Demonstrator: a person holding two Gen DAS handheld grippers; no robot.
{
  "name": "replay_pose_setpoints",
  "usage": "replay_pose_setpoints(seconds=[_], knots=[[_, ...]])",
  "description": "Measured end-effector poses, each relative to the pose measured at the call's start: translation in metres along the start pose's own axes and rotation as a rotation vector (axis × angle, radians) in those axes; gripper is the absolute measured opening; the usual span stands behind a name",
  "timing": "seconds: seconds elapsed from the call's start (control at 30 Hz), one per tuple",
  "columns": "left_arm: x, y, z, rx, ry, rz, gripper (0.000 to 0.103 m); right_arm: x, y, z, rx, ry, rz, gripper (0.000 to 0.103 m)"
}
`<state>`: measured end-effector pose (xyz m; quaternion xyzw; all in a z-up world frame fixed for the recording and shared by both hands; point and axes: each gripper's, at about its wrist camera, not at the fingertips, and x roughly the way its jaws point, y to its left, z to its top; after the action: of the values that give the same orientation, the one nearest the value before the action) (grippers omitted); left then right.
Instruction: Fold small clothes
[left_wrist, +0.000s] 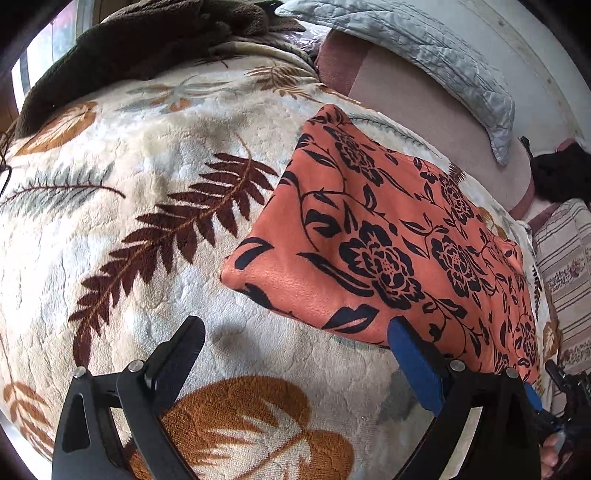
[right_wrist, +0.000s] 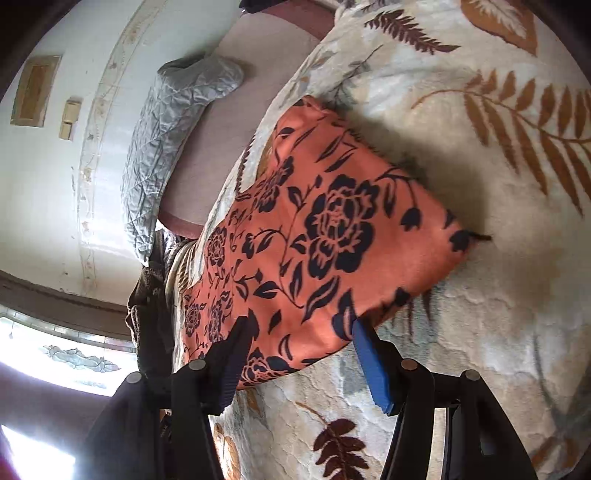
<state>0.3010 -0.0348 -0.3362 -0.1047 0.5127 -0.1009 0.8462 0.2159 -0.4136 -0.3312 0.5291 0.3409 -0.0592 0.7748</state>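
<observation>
Orange cloth (left_wrist: 388, 236) printed with dark flowers is lying as a compact, roughly rectangular pad on the leaf-patterned blanket (left_wrist: 147, 192) covering the bed, its edges looking doubled over, so at least one fold appears to be done already. Whether another fold is wanted is hard to judge; the piece is looking thick and tidy, and what may be left is a last halving or simply setting it aside. Left gripper (left_wrist: 295, 332) is hovering over the near edge with its jaws spread wide, the blue-padded one sitting at the cloth's hem and the other standing over bare blanket, nothing pinched between them. Right gripper (right_wrist: 301, 332) is reaching in at the cloth's near corner, its jaws also standing apart on either side of that corner; the pads do not seem to be pressing the fabric. Farther out, a grey quilted pillow (left_wrist: 443, 51) is resting by the pale wall (right_wrist: 55, 177), and a dark brown throw (left_wrist: 140, 40) is bunching at the blanket's far side.
</observation>
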Motion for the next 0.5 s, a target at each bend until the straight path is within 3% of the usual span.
replay_pose_setpoints(seconds=[0.13,0.23,0.37,0.5], knots=[[-0.004,-0.008,0.003,0.027,-0.085,0.093,0.099,-0.008,-0.008,0.007,0.021,-0.032,-0.009,0.061],[-0.006,-0.015,0.007,0.056,-0.128,0.139,0.099,-0.013,0.005,0.009,-0.034,-0.070,0.016,0.061],[-0.007,-0.019,0.013,0.075,-0.169,0.172,0.099,-0.011,0.030,0.009,-0.126,-0.112,0.023,0.061],[-0.007,-0.022,0.021,0.097,-0.196,0.196,0.099,0.001,0.035,0.016,-0.124,-0.130,-0.010,0.061]])
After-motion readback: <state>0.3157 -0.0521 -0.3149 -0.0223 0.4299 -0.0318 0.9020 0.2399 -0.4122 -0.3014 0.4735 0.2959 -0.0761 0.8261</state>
